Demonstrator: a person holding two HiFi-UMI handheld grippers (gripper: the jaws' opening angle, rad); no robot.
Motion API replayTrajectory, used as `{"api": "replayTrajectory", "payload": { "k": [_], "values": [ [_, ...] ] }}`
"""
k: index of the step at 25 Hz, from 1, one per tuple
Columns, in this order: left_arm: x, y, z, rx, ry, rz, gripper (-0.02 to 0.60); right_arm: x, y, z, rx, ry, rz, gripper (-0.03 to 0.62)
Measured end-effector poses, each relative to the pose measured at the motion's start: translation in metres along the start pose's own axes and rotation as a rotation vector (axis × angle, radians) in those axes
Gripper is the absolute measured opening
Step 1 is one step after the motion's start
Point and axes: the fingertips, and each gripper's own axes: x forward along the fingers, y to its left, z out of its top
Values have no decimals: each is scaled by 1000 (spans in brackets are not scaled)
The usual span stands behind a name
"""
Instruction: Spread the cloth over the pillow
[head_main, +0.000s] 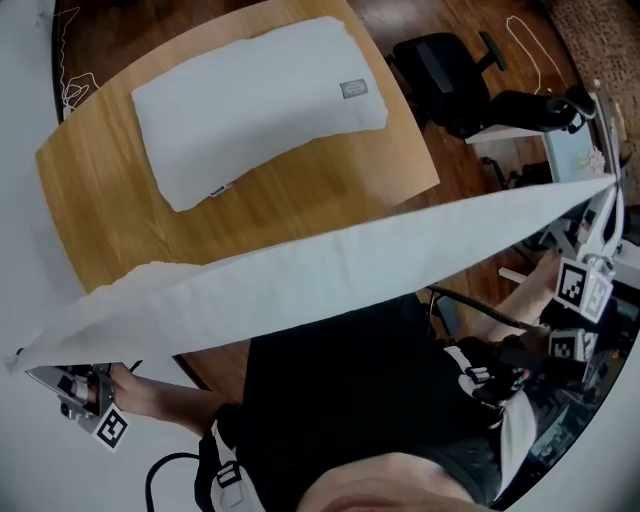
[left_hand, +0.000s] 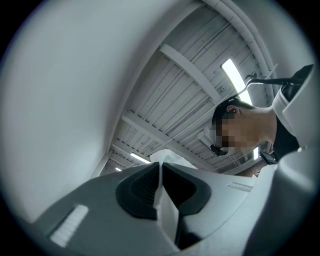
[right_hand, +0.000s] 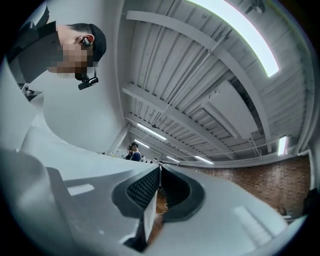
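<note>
- On top of the one wooden table (head_main: 100, 220) lies one white pillow (head_main: 260, 105), up at 12 o'clock in the head view.
- One white cloth (head_main: 330, 270) is pulled tight in the air, from 8 o'clock up to 3 o'clock. It is closer to the person than the pillow and does not cover it.
- Two grippers show.
- At 8 o'clock, the left gripper (head_main: 28, 368) has its jaws squeezed together on one end of the cloth.
- At 3 o'clock, the right gripper (head_main: 608, 195) has its jaws pinched on the other end.
- Two small tags show on the pillow: one grey tag (head_main: 352, 89) at its 3 o'clock end and one tiny tag (head_main: 222, 188) at its 7 o'clock edge. Their writing is too small to read.
- One black chair (head_main: 450, 70) stands at 2 o'clock.
</note>
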Motion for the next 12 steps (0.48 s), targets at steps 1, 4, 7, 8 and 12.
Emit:
{"api": "replayTrajectory", "payload": {
  "k": [1,4,7,8,12],
  "values": [
    [11,1,-3,11,-2,-3,25,11,1,-2,-21,-10,5,14],
    [47,9,-14,45,-13,14,25,58,3,-18,-24,-35,31,14],
    [94,29,-40,102,9,50,23,123,8,-47,20,-57,68,14],
    [109,38,-54,120,30,62,25,146,11,-57,10,-65,78,14],
    [178,97,-139,178,172,109,25,262,41,-113,-7,-73,149,14]
  ]
}}
